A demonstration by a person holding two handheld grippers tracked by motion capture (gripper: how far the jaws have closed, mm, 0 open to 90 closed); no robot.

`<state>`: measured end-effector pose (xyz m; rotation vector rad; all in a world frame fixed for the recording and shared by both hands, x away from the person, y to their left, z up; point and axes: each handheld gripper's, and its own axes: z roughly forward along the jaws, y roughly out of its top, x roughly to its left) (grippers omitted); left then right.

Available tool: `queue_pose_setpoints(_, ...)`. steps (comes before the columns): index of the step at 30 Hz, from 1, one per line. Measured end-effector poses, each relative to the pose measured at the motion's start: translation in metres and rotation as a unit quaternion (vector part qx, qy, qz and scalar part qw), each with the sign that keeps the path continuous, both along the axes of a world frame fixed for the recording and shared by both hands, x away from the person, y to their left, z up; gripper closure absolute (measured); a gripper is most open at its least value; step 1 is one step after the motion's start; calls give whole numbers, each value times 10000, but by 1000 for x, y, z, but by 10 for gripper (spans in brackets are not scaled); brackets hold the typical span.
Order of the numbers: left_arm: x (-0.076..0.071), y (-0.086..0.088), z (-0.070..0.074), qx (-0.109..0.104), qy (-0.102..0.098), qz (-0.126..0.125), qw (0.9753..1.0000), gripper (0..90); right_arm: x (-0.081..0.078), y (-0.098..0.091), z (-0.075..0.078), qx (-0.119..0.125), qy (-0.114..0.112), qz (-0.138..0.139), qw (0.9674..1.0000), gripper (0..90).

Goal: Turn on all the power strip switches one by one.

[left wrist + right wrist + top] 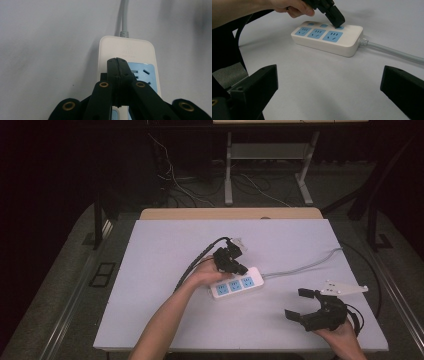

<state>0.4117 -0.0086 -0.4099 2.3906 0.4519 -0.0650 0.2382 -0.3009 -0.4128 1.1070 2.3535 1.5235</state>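
The power strip point(237, 283) lay mid-table, long axis running left-near to right-far, cord leaving rightward. The left gripper point(334, 16), jaws clenched empty, pressed its far-right switch; the right gripper point(303, 306) sat released, near-right

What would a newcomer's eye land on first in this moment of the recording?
Most likely the white power strip with blue sockets near the middle of the white table, its grey cord running off to the right. The left gripper, jaws closed together, presses its tip down on the strip's blue switch nearest the cord end. The right gripper hangs wide open over the table's near right corner.
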Motion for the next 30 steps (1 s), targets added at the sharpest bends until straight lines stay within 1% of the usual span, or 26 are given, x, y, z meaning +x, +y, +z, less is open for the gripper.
queue_pose_setpoints(2, -1, 5, 2, -123, -19, 79, 9999, 895, 0, 0, 0, 8, -4, -7, 10000, 12)
queue_pose_setpoints(4, -2, 8, 4, -136, -58, 84, 9999, 895, 0, 0, 0, 10, -2, -10, 10000, 11)
queue_pose_setpoints(7, -5, 13, 8, -211, -87, 127, 9997, 894, 0, 0, 0, -6, -6, 3, 10000, 11)
queue_pose_setpoints(10, -7, 18, 13, -250, -99, 184, 9995, 892, 0, 0, 0, -1, 3, -4, 10000, 12)
queue_pose_setpoints(13, -10, 23, 19, -271, -65, 220, 9994, 887, 0, 0, 0, 1, -1, -5, 10000, 12)
queue_pose_setpoints(14, -12, 25, 21, -240, -111, 224, 9994, 807, 0, 0, 0, 1, -1, -6, 10000, 11)
queue_pose_setpoints(15, -14, 27, 22, -235, -116, 246, 9994, 776, 0, 0, 0, 1, 1, -5, 10000, 12)
queue_pose_setpoints(17, -16, 32, 26, -301, -110, 350, 9989, 689, 0, 0, 0, 10, 3, -9, 10000, 11)
queue_pose_setpoints(18, -17, 36, 27, -335, -67, 393, 9986, 630, 0, 0, 0, 11, 5, -10, 10000, 11)
queue_pose_setpoints(19, -19, 39, 29, -379, -46, 433, 9983, 593, 0, 0, 0, 17, 0, -11, 10000, 11)
queue_pose_setpoints(20, -21, 42, 31, -410, -107, 488, 9979, 554, 0, 0, -1, 17, 4, -15, 10000, 11)
queue_pose_setpoints(21, -23, 46, 33, -465, -104, 525, 9975, 518, 0, 0, -1, 17, 10, -13, 10000, 11)
queue_pose_setpoints(22, -25, 50, 34, -552, -103, 565, 9968, 476, 0, 0, -1, 17, 8, -13, 10000, 11)
queue_pose_setpoints(24, -29, 59, 38, -643, -146, 675, 9955, 401, 0, 0, -1, 19, 9, -16, 10000, 12)
queue_pose_setpoints(27, -34, 71, 42, -805, -191, 771, 9936, 268, 0, 0, -1, 23, 13, -26, 10000, 11)
queue_pose_setpoints(28, -36, 75, 43, -872, -175, 766, 9931, 238, 0, 0, -1, 24, 12, -28, 10000, 11)
queue_pose_setpoints(30, -41, 81, 44, -935, -176, 848, 9918, 168, 0, 0, 0, 24, 11, -31, 10000, 11)
